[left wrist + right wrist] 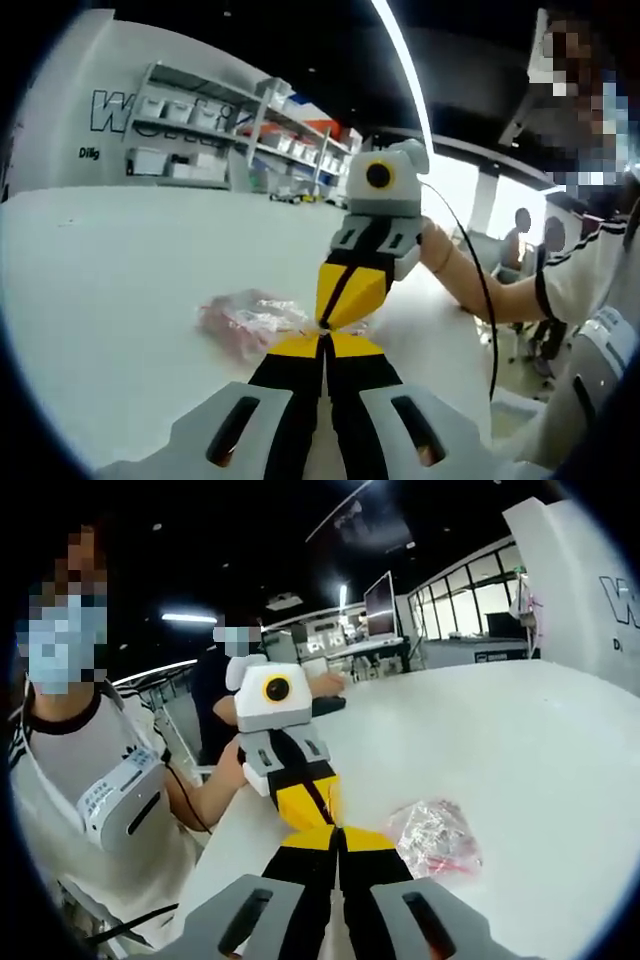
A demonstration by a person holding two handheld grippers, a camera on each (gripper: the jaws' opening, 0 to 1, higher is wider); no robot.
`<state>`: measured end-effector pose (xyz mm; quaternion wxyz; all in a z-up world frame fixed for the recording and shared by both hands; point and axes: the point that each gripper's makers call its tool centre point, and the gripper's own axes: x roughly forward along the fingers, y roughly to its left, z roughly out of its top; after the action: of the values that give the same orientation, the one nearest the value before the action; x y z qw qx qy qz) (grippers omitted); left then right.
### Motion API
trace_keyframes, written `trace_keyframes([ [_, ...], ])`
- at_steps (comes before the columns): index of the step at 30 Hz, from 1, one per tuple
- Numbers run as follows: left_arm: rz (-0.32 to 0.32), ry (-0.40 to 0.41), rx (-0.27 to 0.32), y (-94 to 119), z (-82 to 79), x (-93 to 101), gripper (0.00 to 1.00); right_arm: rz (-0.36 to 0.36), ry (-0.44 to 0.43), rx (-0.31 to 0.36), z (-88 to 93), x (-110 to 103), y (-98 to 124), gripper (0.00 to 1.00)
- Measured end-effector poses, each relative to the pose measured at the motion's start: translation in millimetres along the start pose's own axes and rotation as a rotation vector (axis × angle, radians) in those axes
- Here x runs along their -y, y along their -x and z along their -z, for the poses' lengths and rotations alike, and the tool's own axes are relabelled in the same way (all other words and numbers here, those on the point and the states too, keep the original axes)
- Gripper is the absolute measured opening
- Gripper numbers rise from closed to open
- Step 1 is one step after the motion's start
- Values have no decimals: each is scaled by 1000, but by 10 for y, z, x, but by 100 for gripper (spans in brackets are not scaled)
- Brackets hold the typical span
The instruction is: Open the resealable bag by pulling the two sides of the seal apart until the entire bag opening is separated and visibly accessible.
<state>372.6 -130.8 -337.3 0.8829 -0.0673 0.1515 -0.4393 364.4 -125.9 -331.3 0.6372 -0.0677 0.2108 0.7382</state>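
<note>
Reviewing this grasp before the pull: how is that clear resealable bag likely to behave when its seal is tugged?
The bag looks crinkled and thin, so it is probably floppy and will stretch or drag rather than hold shape. It lies flat on the white table and seems light. The left gripper and right gripper meet tip to tip at its edge.

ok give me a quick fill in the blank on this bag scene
1. The resealable bag lies on a ____ table.
2. The two hand-held grippers meet tip to tip at the bag's ____.
3. The left hand-held gripper has its jaws ____.

Missing words: white; edge; shut
</note>
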Motion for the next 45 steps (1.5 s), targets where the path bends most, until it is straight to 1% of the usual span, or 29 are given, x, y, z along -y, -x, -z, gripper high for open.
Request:
trace_keyframes([
  [3,12,12,21,22,-31,16,2,3,0,1,-3,15,8,0],
  [19,12,51,46,39,-74,0,2,-6,-4,14,-29,12,25,0],
  [22,9,37,46,33,-73,-3,2,-6,-3,14,-27,14,25,0],
  [26,4,9,33,18,-43,0,1,-7,-5,5,-4,21,20,0],
  [34,9,18,25,36,-38,14,0,0,-1,10,-12,17,19,0],
  [36,25,17,0,36,6,42,0,-8,1,3,-1,0,13,0],
  [38,11,-5,-5,25,9,33,0,2,5,-2,8,10,3,0],
  [40,21,-3,-14,24,25,48,0,0,8,-10,20,4,5,0],
  [45,23,-14,-29,18,47,58,0,21,24,-27,31,5,-10,0],
])
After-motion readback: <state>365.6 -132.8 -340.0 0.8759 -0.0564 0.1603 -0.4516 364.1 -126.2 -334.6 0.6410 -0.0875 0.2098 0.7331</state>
